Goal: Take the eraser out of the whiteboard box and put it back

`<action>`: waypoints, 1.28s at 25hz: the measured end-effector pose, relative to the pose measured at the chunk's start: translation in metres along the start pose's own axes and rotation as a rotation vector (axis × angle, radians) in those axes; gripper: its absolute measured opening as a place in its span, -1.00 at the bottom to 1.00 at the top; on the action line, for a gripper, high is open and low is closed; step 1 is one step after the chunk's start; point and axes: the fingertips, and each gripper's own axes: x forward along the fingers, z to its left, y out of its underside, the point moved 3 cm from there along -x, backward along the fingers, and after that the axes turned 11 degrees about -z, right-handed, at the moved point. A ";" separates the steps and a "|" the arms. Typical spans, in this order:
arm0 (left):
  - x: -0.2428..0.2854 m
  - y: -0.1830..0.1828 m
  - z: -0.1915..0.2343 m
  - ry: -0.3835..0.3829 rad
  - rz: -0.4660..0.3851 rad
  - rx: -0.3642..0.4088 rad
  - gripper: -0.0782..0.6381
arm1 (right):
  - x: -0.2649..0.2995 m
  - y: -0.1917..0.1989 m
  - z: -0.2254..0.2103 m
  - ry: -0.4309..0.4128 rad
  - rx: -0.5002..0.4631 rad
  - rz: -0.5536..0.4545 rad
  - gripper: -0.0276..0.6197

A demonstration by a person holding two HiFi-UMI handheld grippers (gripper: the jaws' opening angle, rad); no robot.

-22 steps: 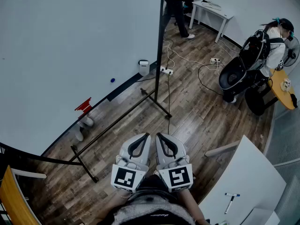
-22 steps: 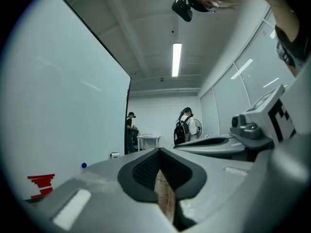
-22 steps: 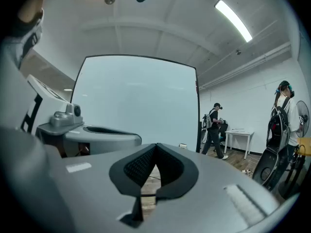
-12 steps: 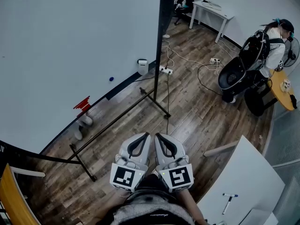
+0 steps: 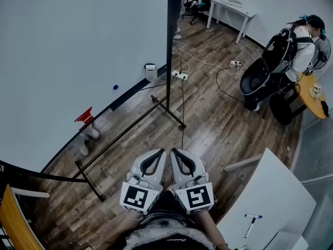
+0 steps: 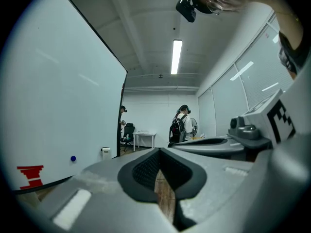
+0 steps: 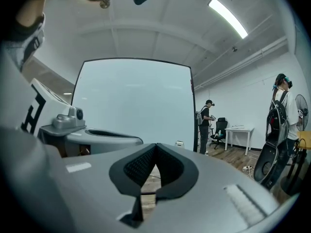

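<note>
A large whiteboard on a black stand fills the left of the head view. A small white box hangs at its lower edge near the upright post; it also shows as the box and the box. I cannot make out an eraser. On the board sit a red shape and a blue dot. My left gripper and right gripper are held side by side, low and close to the body, far from the board. Both are shut and empty.
The stand's black foot bars cross the wooden floor ahead. A power strip and cables lie beyond. A person stands by a dark seat-like object at right. A white panel with a marker lies at lower right.
The board, box and red shape have slid slightly left and up in the head view. The two grippers stay together, shut, in the same place.
</note>
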 end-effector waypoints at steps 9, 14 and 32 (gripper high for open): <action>0.065 0.008 0.038 0.019 -0.011 -0.052 -0.78 | 0.055 0.011 -0.045 0.038 -0.008 0.015 -0.91; 0.120 0.015 0.086 0.056 -0.026 -0.009 -0.78 | 0.117 0.017 -0.080 0.049 -0.029 0.006 -0.91; 0.243 0.022 0.173 0.117 -0.013 -0.055 -0.78 | 0.243 0.026 -0.153 0.091 -0.033 0.033 -0.91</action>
